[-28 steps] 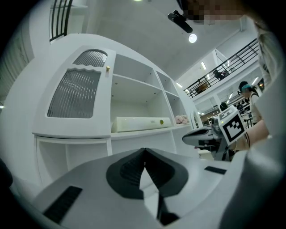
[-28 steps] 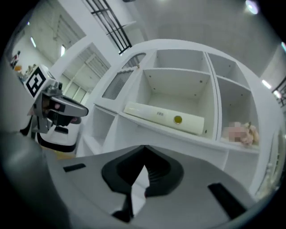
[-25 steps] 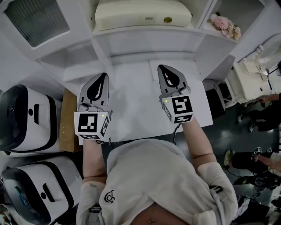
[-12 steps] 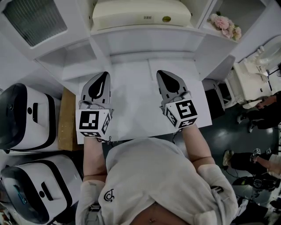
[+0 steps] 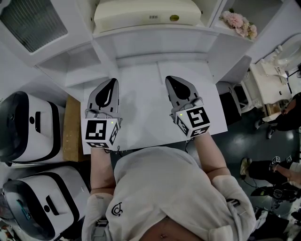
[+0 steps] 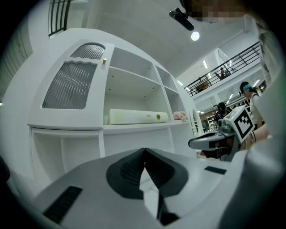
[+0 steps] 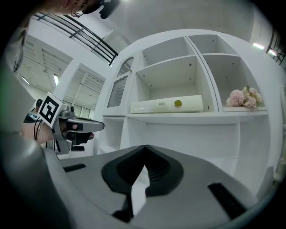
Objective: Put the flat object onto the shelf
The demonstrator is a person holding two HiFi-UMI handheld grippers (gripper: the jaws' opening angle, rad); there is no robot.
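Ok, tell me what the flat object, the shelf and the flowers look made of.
Flat object: likely plastic, smooth cream, semi-gloss; rounded edges and an even sheen.
Shelf: probably painted wood or board, matte white; crisp panel edges, small dots like fixings.
Flowers: pink, soft, matte petals; fabric or real, cannot tell.

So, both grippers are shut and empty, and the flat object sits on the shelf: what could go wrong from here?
1. The flat object seems close to the front lip of the shelf; a careless nudge from the left gripper or the right gripper might push it off.
2. The pink flowers in the compartment to its right could be knocked by a reach there.
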